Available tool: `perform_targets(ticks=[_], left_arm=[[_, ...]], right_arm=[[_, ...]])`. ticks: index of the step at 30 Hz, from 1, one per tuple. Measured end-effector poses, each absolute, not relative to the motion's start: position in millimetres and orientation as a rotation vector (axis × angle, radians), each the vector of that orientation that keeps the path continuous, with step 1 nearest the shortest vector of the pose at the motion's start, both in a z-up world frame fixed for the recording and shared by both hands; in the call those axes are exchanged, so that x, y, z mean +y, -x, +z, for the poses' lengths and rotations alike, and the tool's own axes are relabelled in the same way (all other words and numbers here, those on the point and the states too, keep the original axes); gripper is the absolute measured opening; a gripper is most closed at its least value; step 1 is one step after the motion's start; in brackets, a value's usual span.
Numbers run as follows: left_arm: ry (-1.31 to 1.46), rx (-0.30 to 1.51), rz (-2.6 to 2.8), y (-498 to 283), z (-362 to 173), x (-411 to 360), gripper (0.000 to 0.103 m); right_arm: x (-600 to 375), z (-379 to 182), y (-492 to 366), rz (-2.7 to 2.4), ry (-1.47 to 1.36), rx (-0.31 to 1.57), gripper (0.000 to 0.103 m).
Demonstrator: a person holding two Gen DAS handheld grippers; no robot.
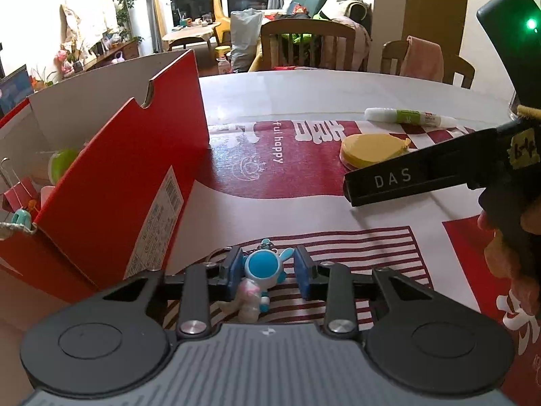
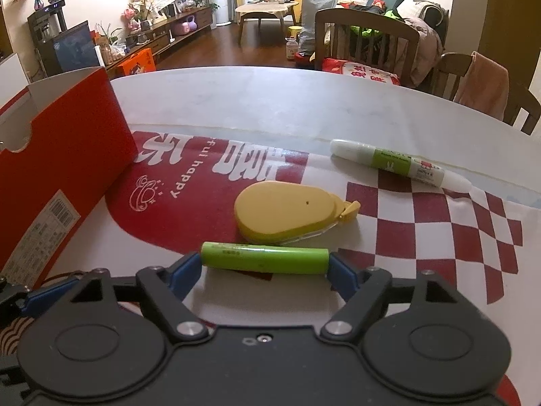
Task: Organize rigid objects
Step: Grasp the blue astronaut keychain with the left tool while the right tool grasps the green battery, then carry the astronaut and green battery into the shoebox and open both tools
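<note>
Between my left fingers [image 1: 268,270] lies a small blue-and-white astronaut keychain [image 1: 260,279], flat on the red-striped cloth [image 1: 372,247] over the bench; the blue pads stand spread on either side of it, the left pad just beside its helmet, the right one a little apart, so nothing is pinched. Just to the left of that hand stands the open red cardboard box [image 1: 111,196], with binder clips and a green ball visible inside. My right fingers [image 2: 264,267] are set wide across a green cylindrical battery [image 2: 264,257], one blue pad at each end; whether they press it I cannot tell, though the pads look to be touching its ends. Just beyond the battery sits a yellow correction-tape dispenser [image 2: 287,211], and farther off, toward the right, a white-and-green glue pen [image 2: 392,162] lies slantwise on the cloth.
</note>
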State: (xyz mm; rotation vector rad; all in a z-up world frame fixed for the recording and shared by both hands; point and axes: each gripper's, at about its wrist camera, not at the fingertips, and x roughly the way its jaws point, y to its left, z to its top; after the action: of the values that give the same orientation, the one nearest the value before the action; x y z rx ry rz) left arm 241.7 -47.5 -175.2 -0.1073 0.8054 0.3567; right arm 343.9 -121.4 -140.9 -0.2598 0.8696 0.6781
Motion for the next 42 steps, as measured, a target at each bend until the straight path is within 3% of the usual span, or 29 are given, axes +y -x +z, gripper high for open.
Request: perform_targets(ticks=[22,42], left_arm=[[0.167,0.759,0.273,-209.6,-135.3,-47.2,0.031],[0.221,0.648,0.178,-177.5,-35.6,-6.2,0.031]], right_arm=[[-169.1,-76.1,-279.1,0.754,0.256,0.818,0.080],[-150.2,-8.5,-228.3,0.756,0.252,0.726,0.080]])
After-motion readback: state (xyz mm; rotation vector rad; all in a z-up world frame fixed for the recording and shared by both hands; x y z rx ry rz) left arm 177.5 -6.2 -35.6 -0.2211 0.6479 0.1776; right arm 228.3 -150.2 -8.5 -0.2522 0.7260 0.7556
